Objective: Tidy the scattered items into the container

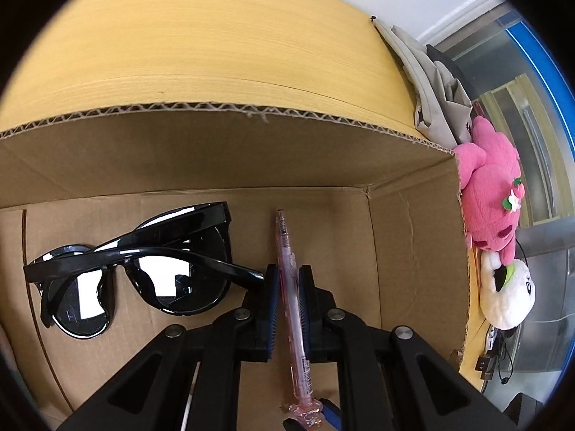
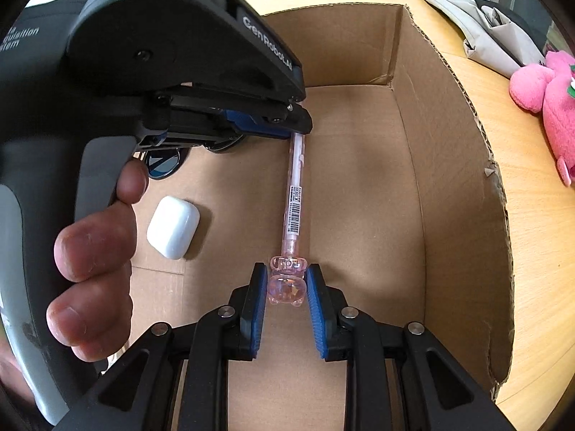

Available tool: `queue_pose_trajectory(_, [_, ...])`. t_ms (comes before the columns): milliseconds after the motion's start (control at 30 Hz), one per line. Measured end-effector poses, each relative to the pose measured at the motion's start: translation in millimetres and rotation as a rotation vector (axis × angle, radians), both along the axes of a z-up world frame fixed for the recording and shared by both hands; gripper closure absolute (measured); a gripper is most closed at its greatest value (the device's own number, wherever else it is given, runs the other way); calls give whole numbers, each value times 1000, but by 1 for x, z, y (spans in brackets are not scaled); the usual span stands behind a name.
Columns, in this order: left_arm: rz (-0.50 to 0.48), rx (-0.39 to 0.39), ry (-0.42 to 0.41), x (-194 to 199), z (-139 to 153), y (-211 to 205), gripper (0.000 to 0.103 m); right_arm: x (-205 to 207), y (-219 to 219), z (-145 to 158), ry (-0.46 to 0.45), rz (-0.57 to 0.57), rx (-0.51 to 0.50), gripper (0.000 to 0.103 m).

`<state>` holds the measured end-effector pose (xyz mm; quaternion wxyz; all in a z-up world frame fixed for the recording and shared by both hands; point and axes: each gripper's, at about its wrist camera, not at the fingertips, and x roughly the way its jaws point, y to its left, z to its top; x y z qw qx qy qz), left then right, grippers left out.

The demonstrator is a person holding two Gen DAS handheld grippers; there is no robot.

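Right now your left gripper (image 1: 288,309) is clamped on the pink pen (image 1: 290,287) inside the cardboard box (image 1: 413,237), sunglasses (image 1: 136,269) just to its left. Your right gripper (image 2: 285,305) sits spread around the pen's bear-shaped end, earbud case (image 2: 173,227) lying left of it.

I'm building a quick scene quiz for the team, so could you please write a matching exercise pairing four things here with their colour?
Things:
1. pen
2. sunglasses
3. earbud case
4. box

Colours:
A. brown
B. white
C. clear pink
D. glossy black

Pairs: 1-C, 2-D, 3-B, 4-A
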<state>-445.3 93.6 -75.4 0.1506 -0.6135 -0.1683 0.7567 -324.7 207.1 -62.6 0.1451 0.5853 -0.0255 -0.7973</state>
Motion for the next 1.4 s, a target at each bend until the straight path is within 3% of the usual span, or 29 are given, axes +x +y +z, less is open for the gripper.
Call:
queue_pose_trajectory(100, [-8, 12, 10, 3, 4, 1, 94, 2, 0, 1, 0, 2, 17, 61])
queue_pose_trajectory(167, [-7, 15, 26, 5, 12, 0, 93, 4, 2, 5, 14, -6, 22, 41])
queue_pose_trajectory(233, [-4, 20, 52, 8, 25, -2, 89, 7, 6, 12, 35, -23, 12, 29])
queue_pose_trajectory(333, [0, 35, 110, 20, 53, -10, 79, 13, 10, 24, 48, -30, -20, 22])
queue_pose_trajectory(467, [-16, -13, 237, 53, 106, -27, 73, 37, 10, 50, 122, 1, -38, 15])
queue_pose_trajectory(533, [-17, -75, 337, 83, 136, -39, 63, 59, 6, 64, 168, 23, -57, 12])
queue_pose_trajectory(667, [43, -185, 566, 171, 189, -67, 23, 109, 0, 89, 272, 60, -97, 6])
queue_pose_trajectory(733, [94, -228, 640, 218, 200, -83, 21, 125, -4, 98, 320, 69, -114, 2])
queue_pose_trajectory(833, [154, -306, 680, 281, 195, -100, 21, 166, 0, 100, 386, 94, -132, 0])
queue_pose_trajectory(967, [242, -425, 675, 343, 172, -112, 21, 195, -2, 85, 376, 90, -188, 0])
queue_pose_trajectory(1133, [263, -431, 626, 382, 146, -120, 21, 209, -5, 71, 359, 22, -158, 0])
queue_pose_trajectory(1233, [262, -473, 609, 397, 137, -124, 21, 220, -11, 74, 382, 36, -127, 0])
queue_pose_trajectory(1400, [277, -447, 597, 411, 129, -131, 21, 234, -17, 82, 420, 56, -93, 0])
